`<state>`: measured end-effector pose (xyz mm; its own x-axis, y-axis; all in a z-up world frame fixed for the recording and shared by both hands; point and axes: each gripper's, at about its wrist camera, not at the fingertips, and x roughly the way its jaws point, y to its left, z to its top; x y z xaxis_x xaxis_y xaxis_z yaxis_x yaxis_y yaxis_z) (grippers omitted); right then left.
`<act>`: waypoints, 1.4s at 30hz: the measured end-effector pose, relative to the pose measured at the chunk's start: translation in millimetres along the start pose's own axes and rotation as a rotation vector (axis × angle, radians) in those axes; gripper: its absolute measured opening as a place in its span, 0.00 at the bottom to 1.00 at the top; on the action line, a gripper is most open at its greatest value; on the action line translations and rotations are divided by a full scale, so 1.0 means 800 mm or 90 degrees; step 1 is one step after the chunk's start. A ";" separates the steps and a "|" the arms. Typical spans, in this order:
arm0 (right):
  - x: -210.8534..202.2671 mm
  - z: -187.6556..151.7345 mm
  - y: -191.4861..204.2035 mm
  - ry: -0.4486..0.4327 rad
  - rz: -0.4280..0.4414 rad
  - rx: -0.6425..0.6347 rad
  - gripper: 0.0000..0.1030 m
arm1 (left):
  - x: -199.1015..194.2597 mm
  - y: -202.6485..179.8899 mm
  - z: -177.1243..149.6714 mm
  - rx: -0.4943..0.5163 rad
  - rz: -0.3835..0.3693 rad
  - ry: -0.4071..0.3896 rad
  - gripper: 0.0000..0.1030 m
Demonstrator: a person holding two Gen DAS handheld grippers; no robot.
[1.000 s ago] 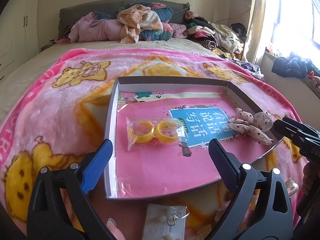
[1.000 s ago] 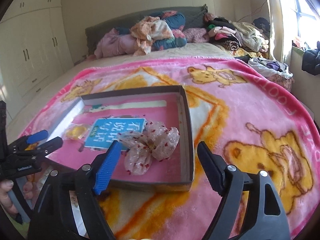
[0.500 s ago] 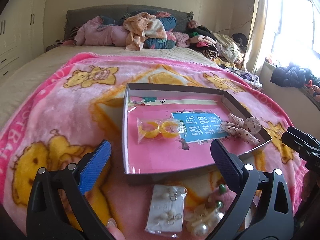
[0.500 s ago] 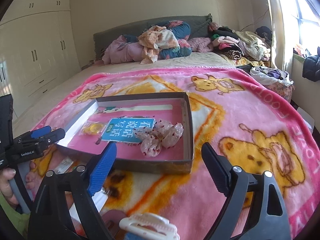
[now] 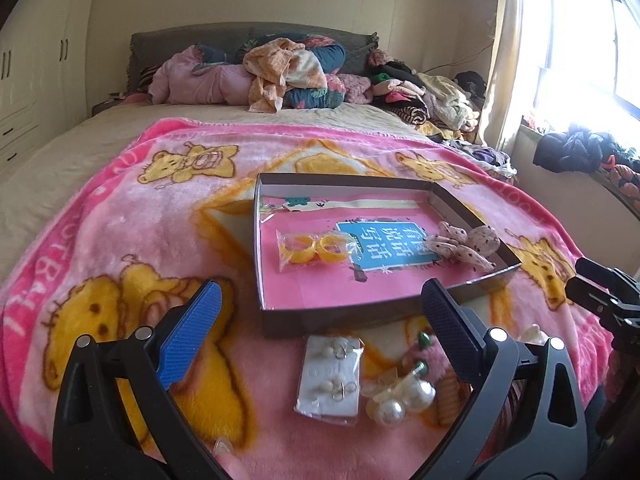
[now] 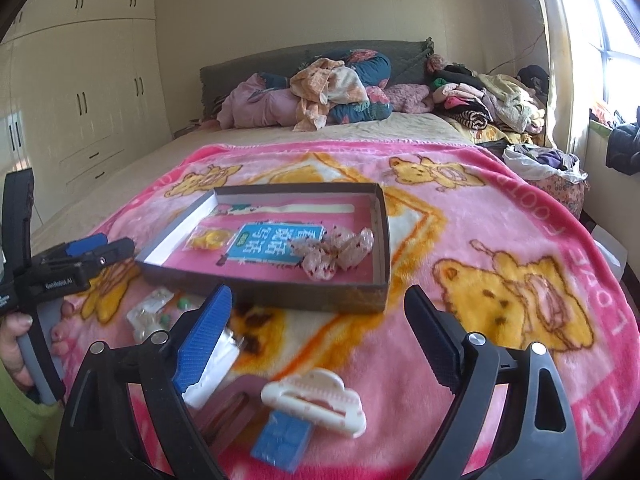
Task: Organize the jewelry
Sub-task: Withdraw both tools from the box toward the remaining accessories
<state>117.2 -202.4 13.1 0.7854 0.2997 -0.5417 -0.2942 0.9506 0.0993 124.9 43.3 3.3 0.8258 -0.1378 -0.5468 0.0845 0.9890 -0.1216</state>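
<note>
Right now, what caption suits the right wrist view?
Open right claw hovers over a white hair clip before the tray.

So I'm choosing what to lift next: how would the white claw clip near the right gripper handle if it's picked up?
The white claw clip looks like hard plastic, so probably stiff and light. Its curved, toothed shell may slip or twist between flat jaws. It lies partly on a blue block, so a push would likely nudge both across the soft blanket.
</note>
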 end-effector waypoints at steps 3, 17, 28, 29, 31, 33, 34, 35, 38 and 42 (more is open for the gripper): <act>-0.006 -0.008 0.001 0.005 -0.001 -0.002 0.83 | -0.008 -0.001 -0.004 0.009 -0.001 -0.003 0.89; -0.022 -0.035 0.014 0.025 0.002 0.005 0.83 | -0.022 -0.017 -0.025 0.043 -0.022 0.008 0.89; -0.019 -0.057 0.018 0.066 -0.007 0.024 0.83 | -0.025 -0.033 -0.048 0.092 -0.042 0.018 0.89; -0.018 -0.059 0.019 0.072 -0.007 0.026 0.83 | -0.023 -0.035 -0.050 0.101 -0.040 0.020 0.89; -0.015 -0.062 0.019 0.081 -0.008 0.028 0.83 | -0.019 -0.038 -0.053 0.115 -0.040 0.026 0.89; -0.012 -0.066 0.021 0.092 -0.011 0.026 0.83 | -0.016 -0.040 -0.056 0.123 -0.043 0.031 0.88; -0.010 -0.068 0.022 0.097 -0.013 0.025 0.83 | -0.014 -0.042 -0.058 0.131 -0.045 0.035 0.88; -0.009 -0.069 0.022 0.101 -0.014 0.025 0.83 | -0.012 -0.043 -0.060 0.137 -0.045 0.039 0.88; -0.004 -0.073 0.022 0.118 -0.012 0.030 0.81 | -0.009 -0.046 -0.063 0.152 -0.047 0.041 0.88; 0.006 -0.079 0.020 0.146 -0.010 0.038 0.72 | -0.007 -0.049 -0.066 0.176 -0.046 0.037 0.86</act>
<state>81.6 -190.9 -40.3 0.6434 0.2654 -0.7180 -0.2454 0.9600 0.1349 87.4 2.2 -32.4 0.7795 -0.2034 -0.5925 0.2975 0.9525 0.0644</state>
